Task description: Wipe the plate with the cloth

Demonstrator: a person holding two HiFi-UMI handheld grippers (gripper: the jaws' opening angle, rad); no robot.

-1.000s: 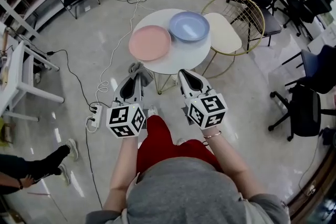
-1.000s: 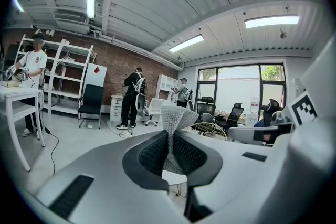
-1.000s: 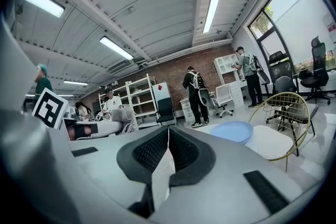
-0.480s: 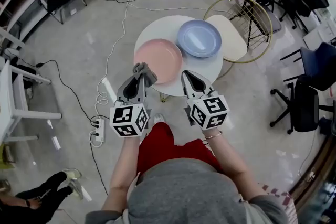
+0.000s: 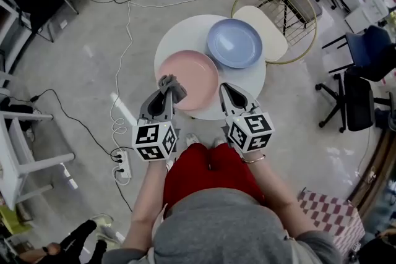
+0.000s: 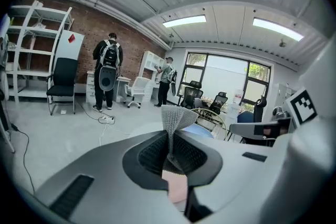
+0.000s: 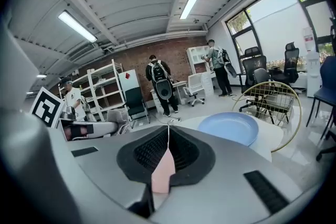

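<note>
The left gripper is clamping a grey knitted cloth between its jaws. In the left gripper view, the cloth is sticking up out of the closed jaws of the left gripper in a flared tuft. The right gripper is holding nothing. In the right gripper view, the jaws of the right gripper are pressing together along a thin seam with nothing between them.

Both grippers are pointing forward, side by side, at the near edge of a round white table. From the head view, the cloth is overlapping the near left rim of the pink plate, but whether it is touching the plate cannot be told. The right gripper's tips are sitting just beside the plate's near right rim. A sliver of the pink plate is showing through the gap below the left jaws, and likewise below the right jaws.

A blue plate is lying on the far right of the table, touching or slightly overlapping the pink one. It is also showing beyond the right jaws.

A gold wire chair with a cream seat is standing just beside the table on the far right. A white power strip and its cables are lying on the grey floor to the left. Dark office chairs are standing well apart on the right. A person with a backpack is standing by shelving at the brick wall.
</note>
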